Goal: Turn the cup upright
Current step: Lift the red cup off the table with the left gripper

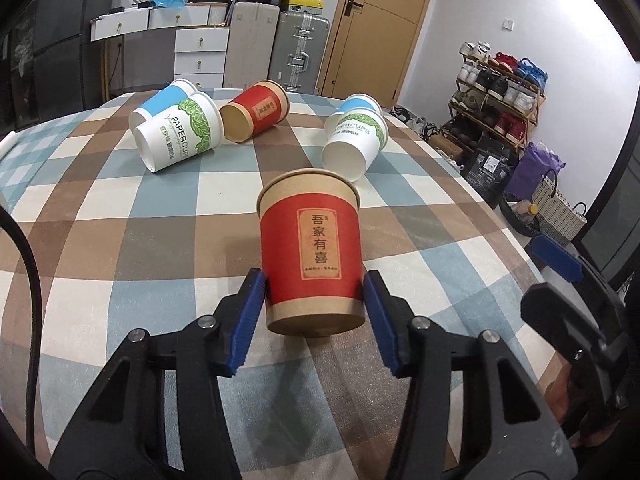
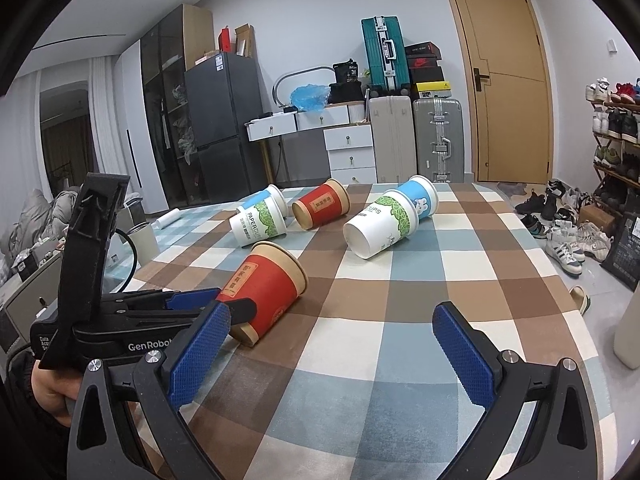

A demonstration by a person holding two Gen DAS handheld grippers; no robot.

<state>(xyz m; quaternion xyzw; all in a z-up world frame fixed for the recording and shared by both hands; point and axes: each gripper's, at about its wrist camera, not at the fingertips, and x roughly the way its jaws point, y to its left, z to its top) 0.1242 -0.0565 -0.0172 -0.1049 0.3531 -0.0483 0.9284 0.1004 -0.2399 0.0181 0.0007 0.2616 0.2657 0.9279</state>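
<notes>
A red paper cup with brown bands (image 1: 311,250) sits between my left gripper's (image 1: 314,286) blue pads, which press on its lower sides. In the right wrist view the same cup (image 2: 266,286) is tilted, mouth up and to the right, its base low by the checked tablecloth (image 2: 400,320), held by the left gripper (image 2: 224,300). My right gripper (image 2: 326,354) is open and empty above the near part of the table. Its body shows at the right edge of the left wrist view (image 1: 568,304).
Several other cups lie on their sides farther back: a red one (image 1: 256,110), two white-green ones (image 1: 180,136) (image 1: 356,140) and two blue-white ones (image 1: 164,98) (image 1: 362,102). Suitcases, drawers and a door stand behind the table; a shoe rack (image 1: 500,92) is to the right.
</notes>
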